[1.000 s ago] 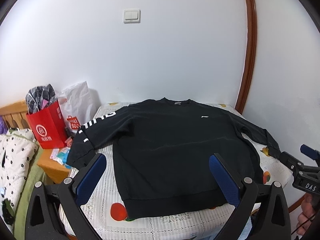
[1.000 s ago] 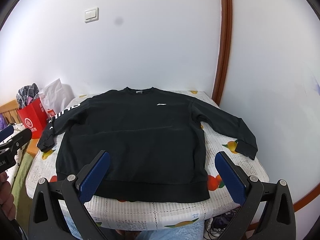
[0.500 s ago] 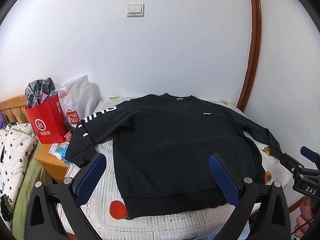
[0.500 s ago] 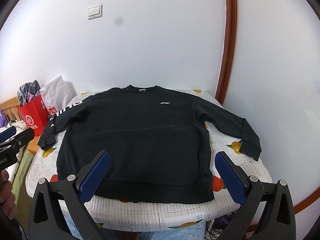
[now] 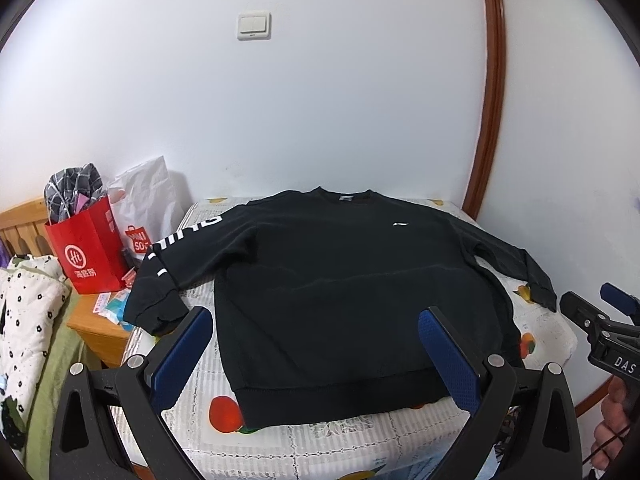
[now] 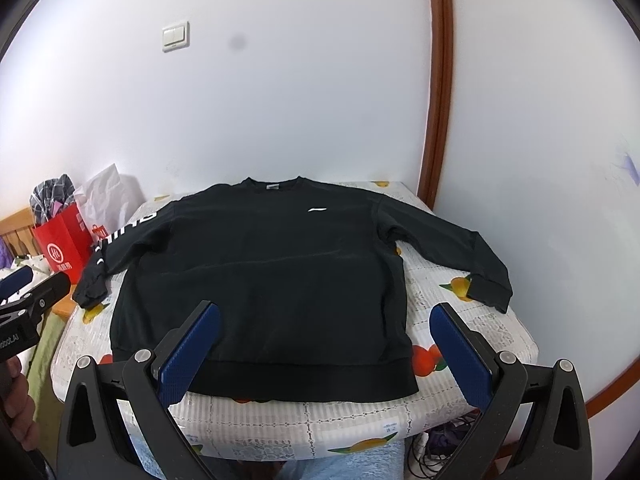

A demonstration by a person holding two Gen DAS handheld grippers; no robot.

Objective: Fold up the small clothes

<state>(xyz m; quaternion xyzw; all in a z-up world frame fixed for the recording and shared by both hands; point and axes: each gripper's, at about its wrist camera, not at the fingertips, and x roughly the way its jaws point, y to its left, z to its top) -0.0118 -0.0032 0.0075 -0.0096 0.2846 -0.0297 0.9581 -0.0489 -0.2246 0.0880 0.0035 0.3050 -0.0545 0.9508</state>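
A black long-sleeved sweatshirt (image 5: pixel 344 280) lies flat, front up, on a table with a fruit-print cloth (image 5: pixel 280 440); it also shows in the right wrist view (image 6: pixel 264 280). Both sleeves are spread out; the left one with white lettering (image 5: pixel 176 248) hangs over the table's left edge. My left gripper (image 5: pixel 316 356) is open and empty, held above the hem. My right gripper (image 6: pixel 324 348) is open and empty, also above the hem; it shows at the right edge of the left wrist view (image 5: pixel 600 328).
A red paper bag (image 5: pixel 88 248) and a white bag (image 5: pixel 148 208) stand on a wooden nightstand (image 5: pixel 100 328) left of the table. A spotted quilt (image 5: pixel 24 320) lies at far left. White walls and a brown door frame (image 5: pixel 488 120) stand behind. Cables (image 6: pixel 440 452) lie on the floor.
Both views have tilted up a little, so the sweatshirt sits lower in frame. Both grippers stay open and the sweatshirt has not moved.
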